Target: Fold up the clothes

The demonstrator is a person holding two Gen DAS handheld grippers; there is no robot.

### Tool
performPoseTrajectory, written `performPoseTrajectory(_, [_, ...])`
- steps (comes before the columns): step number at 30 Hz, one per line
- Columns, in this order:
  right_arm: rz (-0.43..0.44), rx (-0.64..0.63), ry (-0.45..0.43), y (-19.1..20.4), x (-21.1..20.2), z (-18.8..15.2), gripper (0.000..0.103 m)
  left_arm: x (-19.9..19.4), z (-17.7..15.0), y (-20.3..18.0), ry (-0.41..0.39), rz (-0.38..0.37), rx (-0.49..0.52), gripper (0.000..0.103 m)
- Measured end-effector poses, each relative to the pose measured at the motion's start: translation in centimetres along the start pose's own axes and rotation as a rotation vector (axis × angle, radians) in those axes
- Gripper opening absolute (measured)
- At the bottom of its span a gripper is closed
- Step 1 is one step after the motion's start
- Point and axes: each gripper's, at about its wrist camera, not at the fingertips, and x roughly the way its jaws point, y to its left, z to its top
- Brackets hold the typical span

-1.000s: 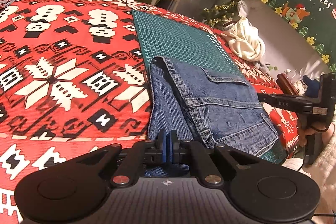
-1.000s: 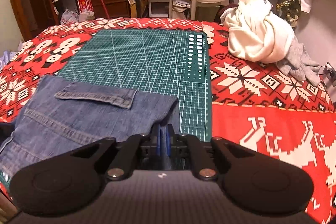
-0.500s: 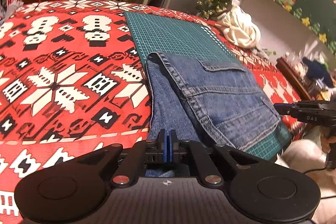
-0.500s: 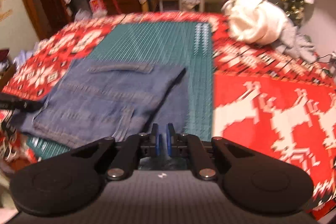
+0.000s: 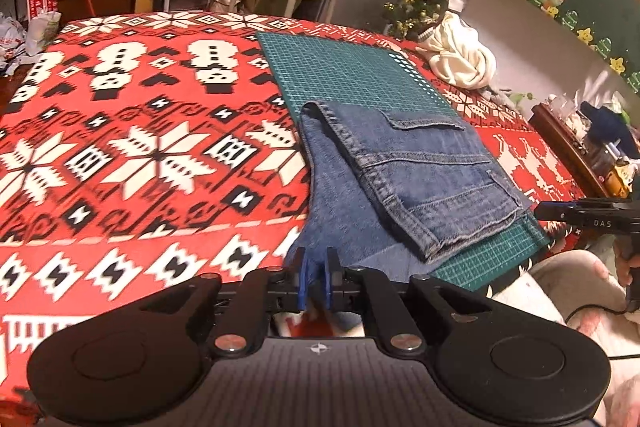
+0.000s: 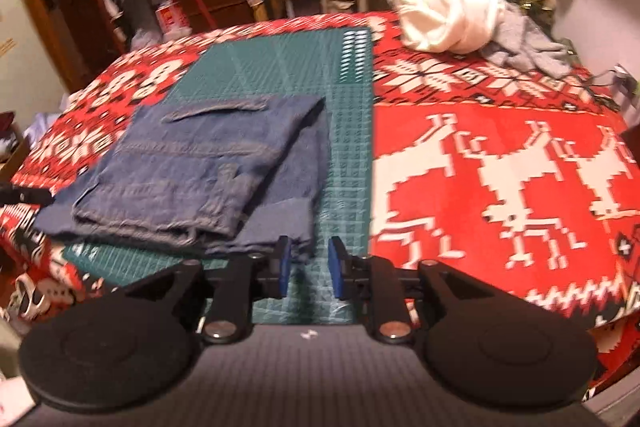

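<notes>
The left gripper (image 5: pixel 315 277) has just been opening a little; its blue pads stand a narrow gap apart with no cloth between them, just above the near edge of the jeans (image 5: pixel 404 183). The right gripper (image 6: pixel 308 269) has also just been opening, wider; its pads are clearly apart and hold nothing, the jeans' corner lying just beyond the left pad. The jeans lie folded, a pocketed layer on top of a plainer one, mostly on the green mat (image 6: pixel 348 131), their left edge spilling onto the red cloth (image 5: pixel 120 155). A white garment (image 6: pixel 444 15) sits bunched at the far right, well apart, touching a grey one (image 6: pixel 532 47).
</notes>
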Motion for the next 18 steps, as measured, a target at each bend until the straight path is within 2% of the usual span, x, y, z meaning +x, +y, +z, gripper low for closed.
performPoseTrajectory(6, [0.013, -0.003, 0.008, 0.9, 1.6, 0.2, 0.037, -0.4, -0.9, 0.9, 0.01, -0.026, -0.094, 0.03])
performPoseTrajectory(11, [0.037, 0.036, 0.016, 0.4, 2.7, 0.3, 0.036, 0.9, -1.2, 1.2, 0.026, -0.065, -0.163, 0.033])
performPoseTrajectory(13, [0.052, 0.055, 0.022, 0.4, 2.9, 0.2, 0.028, 1.4, -1.3, 1.4, 0.032, -0.084, -0.2, 0.033])
performPoseTrajectory(15, [0.059, 0.064, 0.028, 0.4, 2.8, 0.3, 0.02, 1.6, -1.5, 1.7, 0.035, -0.101, -0.23, 0.025])
performPoseTrajectory(16, [0.052, 0.054, 0.031, 0.6, 2.7, 0.3, 0.019, 1.7, -1.5, 1.8, 0.036, -0.109, -0.244, 0.017])
performPoseTrajectory(18, [0.034, 0.035, 0.036, 1.0, 2.5, 0.4, 0.014, 1.6, -1.7, 1.8, 0.034, -0.108, -0.255, 0.01])
